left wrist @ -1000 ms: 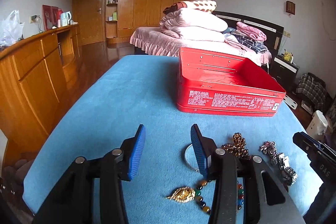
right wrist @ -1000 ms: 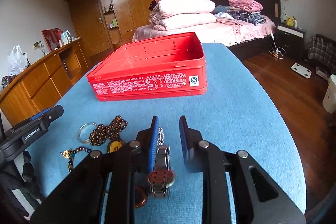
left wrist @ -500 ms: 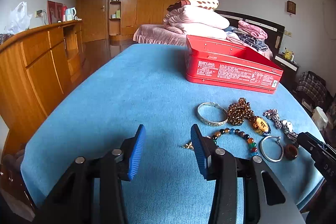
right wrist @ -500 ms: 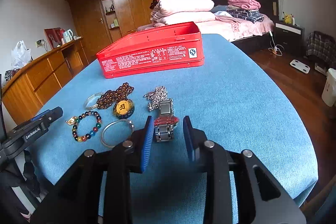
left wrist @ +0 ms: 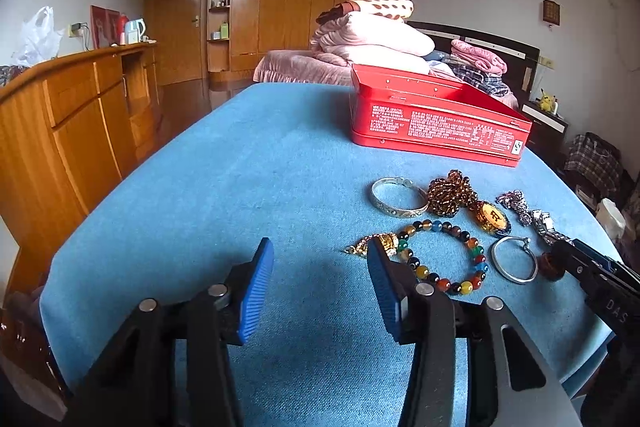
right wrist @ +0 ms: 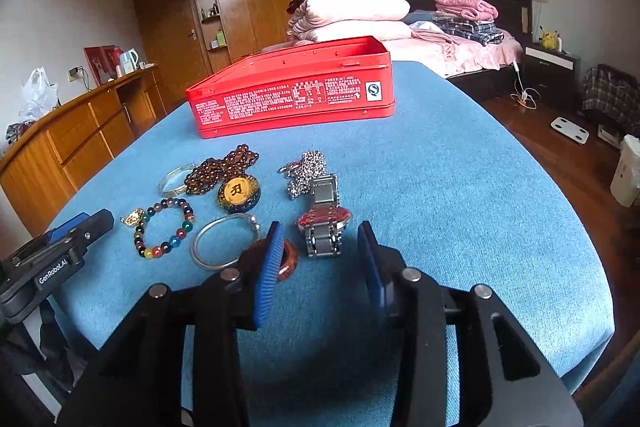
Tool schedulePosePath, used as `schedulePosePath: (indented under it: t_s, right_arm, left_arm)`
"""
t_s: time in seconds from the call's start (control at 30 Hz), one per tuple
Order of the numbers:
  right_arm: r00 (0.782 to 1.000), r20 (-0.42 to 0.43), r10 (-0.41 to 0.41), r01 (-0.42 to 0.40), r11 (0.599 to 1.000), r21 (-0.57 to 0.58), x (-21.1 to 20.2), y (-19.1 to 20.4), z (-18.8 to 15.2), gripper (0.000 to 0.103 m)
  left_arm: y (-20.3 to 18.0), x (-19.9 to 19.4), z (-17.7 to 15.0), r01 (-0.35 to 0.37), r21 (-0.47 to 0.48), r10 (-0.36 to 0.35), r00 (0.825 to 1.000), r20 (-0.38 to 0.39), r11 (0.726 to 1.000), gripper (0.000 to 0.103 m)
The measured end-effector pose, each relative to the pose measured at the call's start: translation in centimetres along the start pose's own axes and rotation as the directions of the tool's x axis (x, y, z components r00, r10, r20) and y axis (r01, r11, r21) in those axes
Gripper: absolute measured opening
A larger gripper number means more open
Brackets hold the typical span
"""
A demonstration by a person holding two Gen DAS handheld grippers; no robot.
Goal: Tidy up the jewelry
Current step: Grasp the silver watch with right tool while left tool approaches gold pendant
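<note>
An open red tin box [left wrist: 436, 123] [right wrist: 296, 95] stands at the far side of the blue table. Jewelry lies in front of it: a silver bangle [left wrist: 398, 197], a brown bead necklace with a yellow pendant [right wrist: 236, 187], a coloured bead bracelet [left wrist: 444, 259] [right wrist: 164, 227], a thin silver ring bracelet [right wrist: 224, 241], a silver chain [right wrist: 306, 173], a metal watch [right wrist: 324, 223] and a brown ring [right wrist: 290, 261]. My left gripper [left wrist: 320, 283] is open and empty, just left of the bead bracelet. My right gripper [right wrist: 320, 259] is open and empty, just before the watch.
A wooden sideboard [left wrist: 68, 131] runs along the left of the table. A bed with folded quilts [right wrist: 400, 23] lies behind the table. Wooden floor with a scale [right wrist: 570, 129] is to the right. The table's near edge [right wrist: 580, 343] is close under both grippers.
Both grippers pulled back and down from above the jewelry toward the near edge. The right gripper's jaws opened wider. The jewelry lies where it was.
</note>
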State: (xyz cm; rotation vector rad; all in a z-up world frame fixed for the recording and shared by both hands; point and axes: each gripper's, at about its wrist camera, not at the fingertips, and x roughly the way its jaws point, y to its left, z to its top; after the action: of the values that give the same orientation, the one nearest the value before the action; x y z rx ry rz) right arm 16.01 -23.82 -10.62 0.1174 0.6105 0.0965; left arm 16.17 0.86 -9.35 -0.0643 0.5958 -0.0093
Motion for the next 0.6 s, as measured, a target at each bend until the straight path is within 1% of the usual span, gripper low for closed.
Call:
schedulePosePath:
  t_s: [0.17,0.27,0.33,0.37,0.47,0.6]
  right_arm:
    - [1.000,0.006,-0.002,0.002,1.000,0.013,0.67,-0.02,0.32,0.038]
    - [1.000,0.011,-0.017,0.017,1.000,-0.004,0.90,0.28,0.24,0.038]
    - [1.000,0.010,-0.016,0.016,1.000,-0.012,0.89,0.30,0.22,0.035]
    - [1.000,0.009,-0.018,0.018,1.000,-0.004,0.81,0.15,0.18,0.029]
    - [1.000,0.004,0.015,-0.015,0.999,0.031,0.60,-0.63,0.23,0.029]
    - [0.999,0.021,-0.025,0.025,1.000,0.000,0.17,-0.37,0.13,0.029]
  left_arm:
    - [-0.06,0.09,-0.11,0.010,-0.001,-0.010,1.000,-0.001,1.000,0.050]
    - [-0.03,0.08,-0.23,0.015,0.000,-0.015,1.000,0.000,1.000,0.053]
    - [0.04,0.06,-0.18,0.021,-0.004,-0.021,1.000,0.001,1.000,0.055]
    - [0.03,0.09,-0.19,0.023,-0.005,-0.023,1.000,0.001,1.000,0.056]
    - [-0.23,0.25,-0.22,0.027,0.001,-0.027,1.000,-0.004,1.000,0.058]
    - [-0.87,0.56,-0.30,0.036,0.016,-0.035,0.999,-0.013,0.999,0.058]
